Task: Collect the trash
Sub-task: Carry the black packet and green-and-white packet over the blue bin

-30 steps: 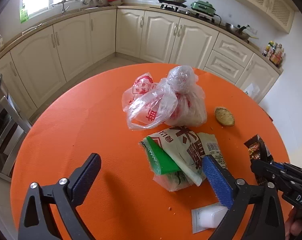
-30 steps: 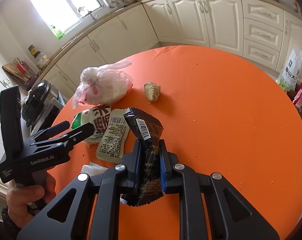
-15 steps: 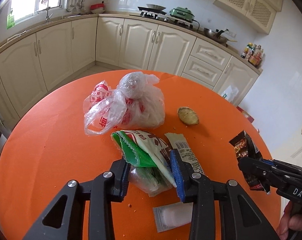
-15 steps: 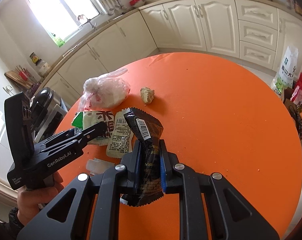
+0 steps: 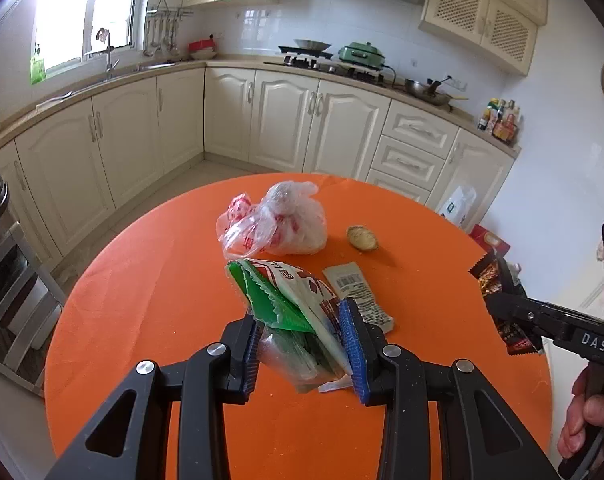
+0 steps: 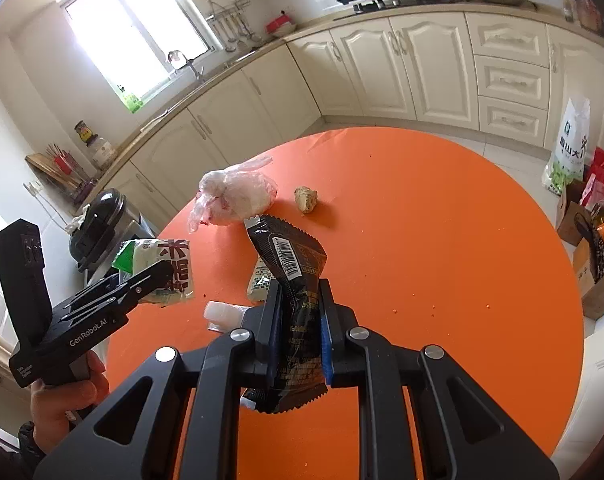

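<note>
The round orange worktop (image 5: 150, 280) fills most of both my views, and its far half and right side lie bare out to the rim, giving me wide room to move there. Past its far edge stand the cream cabinets (image 5: 282, 120), well apart from it. Near the far-left part of the worktop sits a knotted clear plastic bag (image 5: 278, 224), with a small lump of ginger (image 5: 361, 237) near its right, not touching. My left tool (image 5: 302, 344) has just been closing, and its blue pads now press on a green and white snack bag (image 5: 290, 300), which is lifted clear of the worktop. Just beside its right pad a pale barcode wrapper (image 5: 359, 296) lies flat. A small white sachet (image 6: 222, 314) lies nearer my edge of the worktop. My right tool (image 6: 300, 320) is clamped on a black snack wrapper (image 6: 292, 260), which stands upright between the pads with its serrated ends free above and below.
</note>
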Demonstrator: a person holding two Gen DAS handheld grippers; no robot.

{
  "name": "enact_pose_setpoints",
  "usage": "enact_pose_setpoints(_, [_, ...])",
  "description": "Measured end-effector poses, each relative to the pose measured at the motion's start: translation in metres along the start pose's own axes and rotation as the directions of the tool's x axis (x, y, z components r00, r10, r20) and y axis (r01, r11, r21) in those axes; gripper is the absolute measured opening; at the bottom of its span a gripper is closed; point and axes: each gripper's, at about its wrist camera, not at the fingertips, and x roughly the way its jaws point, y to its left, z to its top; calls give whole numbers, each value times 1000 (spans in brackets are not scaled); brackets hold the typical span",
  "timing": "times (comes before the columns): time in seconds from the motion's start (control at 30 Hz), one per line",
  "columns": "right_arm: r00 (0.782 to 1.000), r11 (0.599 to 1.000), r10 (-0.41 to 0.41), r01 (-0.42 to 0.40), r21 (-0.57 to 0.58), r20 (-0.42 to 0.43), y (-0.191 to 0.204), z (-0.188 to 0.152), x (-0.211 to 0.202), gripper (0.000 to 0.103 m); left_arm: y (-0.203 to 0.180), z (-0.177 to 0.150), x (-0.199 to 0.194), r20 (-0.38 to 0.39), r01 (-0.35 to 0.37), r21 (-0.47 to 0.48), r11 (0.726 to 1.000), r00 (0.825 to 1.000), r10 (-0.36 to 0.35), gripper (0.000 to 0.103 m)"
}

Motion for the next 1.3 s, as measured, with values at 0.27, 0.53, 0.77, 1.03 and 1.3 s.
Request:
enact_pose_setpoints(0.27, [996,1000,-9,9,1,93,-3,-5,-51,16,-64,9,-61,81,101,85,991,991,-107,33])
enact_pose_setpoints(0.53, [975,997,-75,69,33,211,-30,-12,-125,16,-143,26,-111,91,229,182,956,964,-248,33])
enact_pose_setpoints(0.77, [937,970,-226,191,149,268,-102,-34,-197,16,-234,40,-134,1,381,287,879,917,-398,33])
enact_pose_setpoints(1.03, [918,891,-362,289,351,163,-221,-88,-214,16,-338,27,-108,-231,518,331,789,855,-464,33])
enact_pose_setpoints(1.3, [938,805,-344,272,528,41,-321,-138,-182,16,-426,30,-43,-432,525,361,771,827,-360,33])
